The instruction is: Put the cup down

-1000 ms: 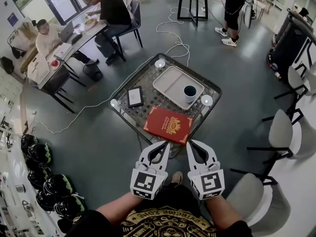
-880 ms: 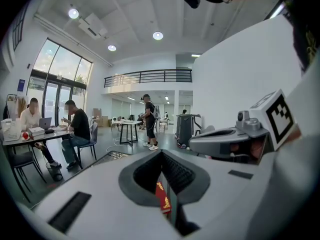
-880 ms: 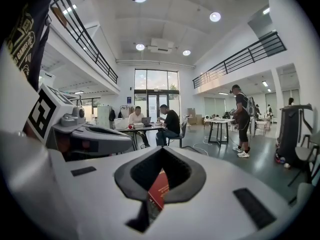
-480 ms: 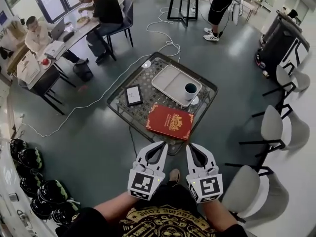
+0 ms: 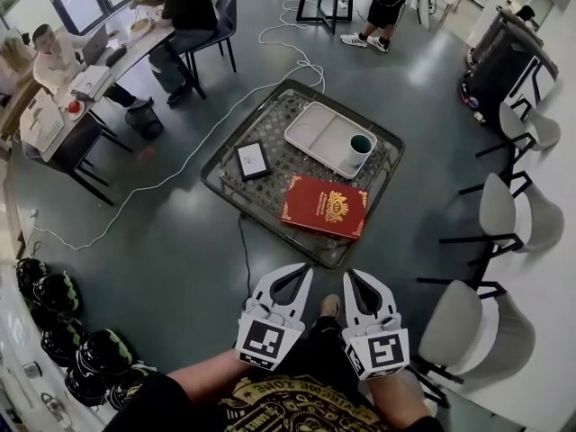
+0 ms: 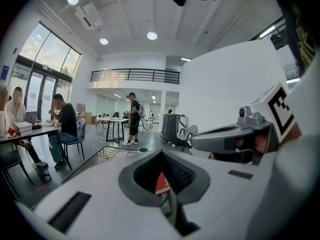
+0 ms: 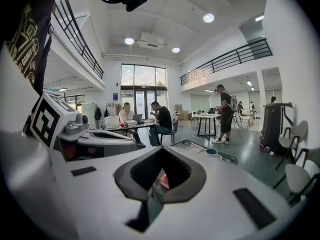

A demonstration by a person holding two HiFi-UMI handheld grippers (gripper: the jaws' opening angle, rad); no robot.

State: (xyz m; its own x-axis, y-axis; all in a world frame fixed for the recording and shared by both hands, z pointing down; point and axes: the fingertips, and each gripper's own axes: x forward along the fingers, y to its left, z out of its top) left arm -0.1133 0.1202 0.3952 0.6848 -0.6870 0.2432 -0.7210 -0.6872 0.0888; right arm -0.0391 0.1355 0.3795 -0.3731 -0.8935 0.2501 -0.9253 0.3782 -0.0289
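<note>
Jaws of left gripper [image 5: 302, 269]: are pressing together tip to tip and gripping nothing; through the narrow slit in its own view a strip of red cover is showing.
Jaws of right gripper [image 5: 354, 275]: are likewise lying fully closed and holding nothing.
Cup [image 5: 360, 146]: is standing upright at the right end of the tray, white outside and dark teal inside, well apart from both grippers.
Tray [image 5: 315, 130]: is lying pale and shallow on the far half of the table, set at an angle to its edges.
Red book [image 5: 326, 206]: is lying flat on the near part of the table, gold emblem facing up, just beside the tray's near edge.
Tablet [image 5: 251, 160]: is lying flat to the left of the tray, with a dark frame and a light screen.
Table [image 5: 219, 183]: is standing low on the grey floor, its dark-rimmed patterned top bearing all of these.
Grippers together: are hovering side by side short of the table's near edge, both pointing toward it.
Cable [image 5: 184, 171]: is trailing white across the floor from the table's left.
Chairs [image 5: 500, 209]: are standing in a row at the right.
People: two are sitting at a desk [image 5: 63, 106] at the far left; another is standing beyond the table.
Helmets [image 5: 56, 292]: are lying clustered at the lower left.
</note>
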